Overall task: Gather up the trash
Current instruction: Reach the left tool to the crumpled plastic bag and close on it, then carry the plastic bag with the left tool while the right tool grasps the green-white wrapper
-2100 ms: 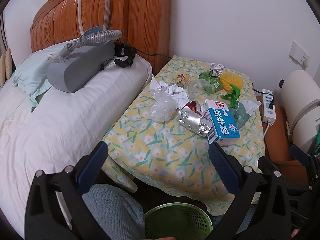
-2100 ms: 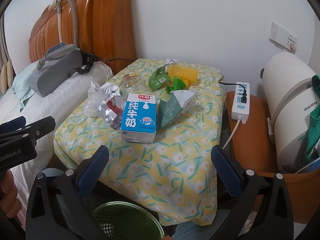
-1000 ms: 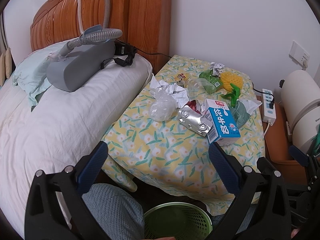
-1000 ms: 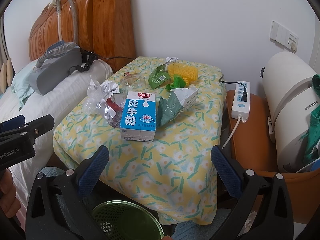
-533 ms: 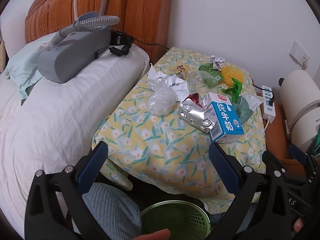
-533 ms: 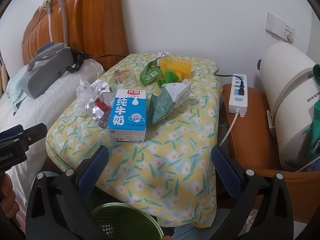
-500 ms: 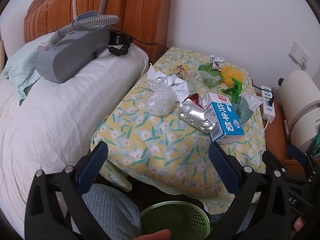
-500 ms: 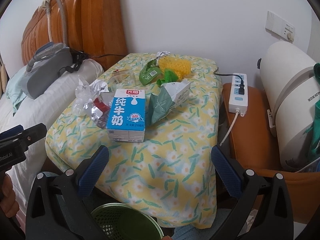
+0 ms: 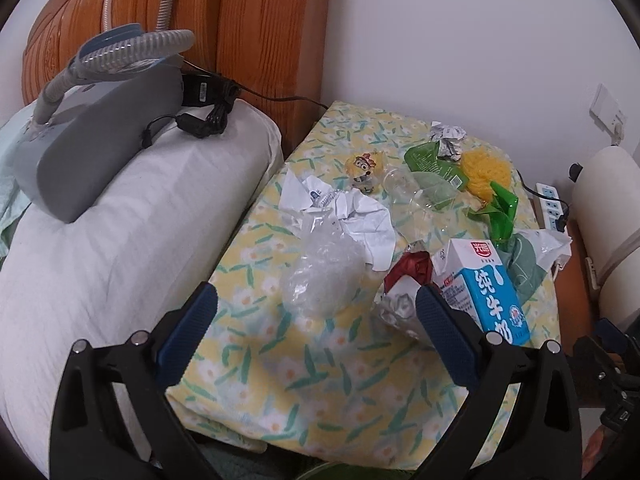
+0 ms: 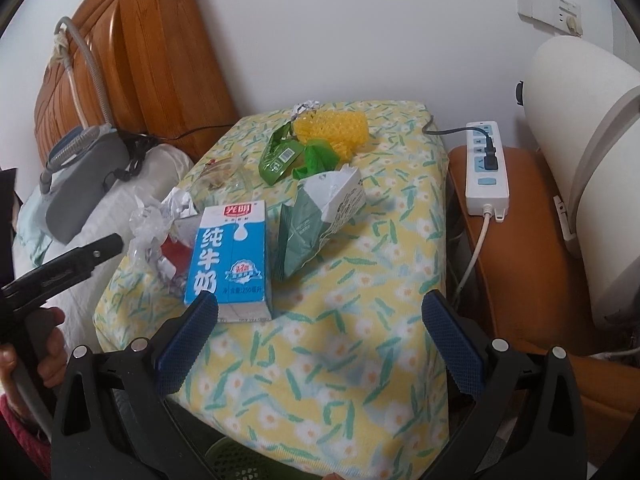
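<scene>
Trash lies on a bedside table under a yellow flowered cloth (image 9: 328, 364). My left gripper (image 9: 316, 304) hangs just before a clear plastic wad (image 9: 320, 276). Its jaws are closing, the wad shows between the tips, and the pads do not touch it. Behind the wad lies crumpled white paper (image 9: 360, 216). A silver foil wrapper (image 9: 400, 304) and a blue milk carton (image 9: 486, 292) are to the right. My right gripper (image 10: 320, 304) is open over the cloth, its left tip near the milk carton (image 10: 232, 252). A green-white bag (image 10: 316, 220) lies behind.
Green wrappers (image 10: 280, 156) and a yellow mesh (image 10: 336, 128) sit at the back, near a small toy figure (image 9: 364, 168). A pillow (image 9: 132, 232) with a grey hose machine (image 9: 96, 136) lies left. A power strip (image 10: 486, 168) and a white appliance (image 10: 580, 120) stand right. A green bin rim (image 10: 240, 464) shows below.
Both grippers have come forward and down toward the table, so the trash looks larger. The green bin has slid almost out of both views. No item has been touched.
</scene>
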A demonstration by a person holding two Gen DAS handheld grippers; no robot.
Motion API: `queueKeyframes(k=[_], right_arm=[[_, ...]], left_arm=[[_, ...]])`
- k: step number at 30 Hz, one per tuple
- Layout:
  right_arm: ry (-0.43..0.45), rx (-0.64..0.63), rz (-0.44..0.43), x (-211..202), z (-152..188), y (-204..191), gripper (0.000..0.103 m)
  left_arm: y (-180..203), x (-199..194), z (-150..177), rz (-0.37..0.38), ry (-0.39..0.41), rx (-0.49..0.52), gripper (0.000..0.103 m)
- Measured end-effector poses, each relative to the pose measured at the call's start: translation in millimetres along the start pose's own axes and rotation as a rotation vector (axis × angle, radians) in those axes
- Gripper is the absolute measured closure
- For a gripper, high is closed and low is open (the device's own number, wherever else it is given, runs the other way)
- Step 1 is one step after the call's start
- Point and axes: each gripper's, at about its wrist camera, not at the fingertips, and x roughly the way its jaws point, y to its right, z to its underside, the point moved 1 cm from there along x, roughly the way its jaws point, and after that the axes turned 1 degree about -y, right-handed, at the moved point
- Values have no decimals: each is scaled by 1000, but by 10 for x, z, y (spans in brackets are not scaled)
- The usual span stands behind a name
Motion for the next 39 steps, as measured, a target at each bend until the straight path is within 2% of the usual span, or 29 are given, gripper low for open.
queueKeyframes(k=[4, 6, 10, 14, 21, 27, 32, 37, 39], right_arm=[[2, 12, -17, 61, -75, 44, 2], [1, 14, -26, 79, -95, 53, 2], [3, 7, -36, 118, -110, 45, 2], [-2, 12, -36, 153, -123, 50, 2], [-9, 32, -34, 181, -154, 86, 2], [12, 33, -25, 155, -252, 101, 2], [11, 81, -42, 236, -397, 180, 2], [-35, 168, -37, 545, -562, 252, 5], [-62, 208, -55, 681, -588, 265, 11]], left_arm=[[-20, 301, -66, 33, -65, -4, 22], [-55, 377, -78, 58, -71, -37, 26], [-97, 473, -99, 104, -98, -65, 53], [-89, 502, -86, 122, -101, -58, 58], [-119, 487, -97, 172, -98, -84, 75], [-184, 292, -70, 187, -51, -98, 78], [-235, 63, 10, 185, -8, -96, 78], [-303, -222, 123, 183, 30, -97, 78], [-308, -318, 170, 175, 42, -83, 78]])
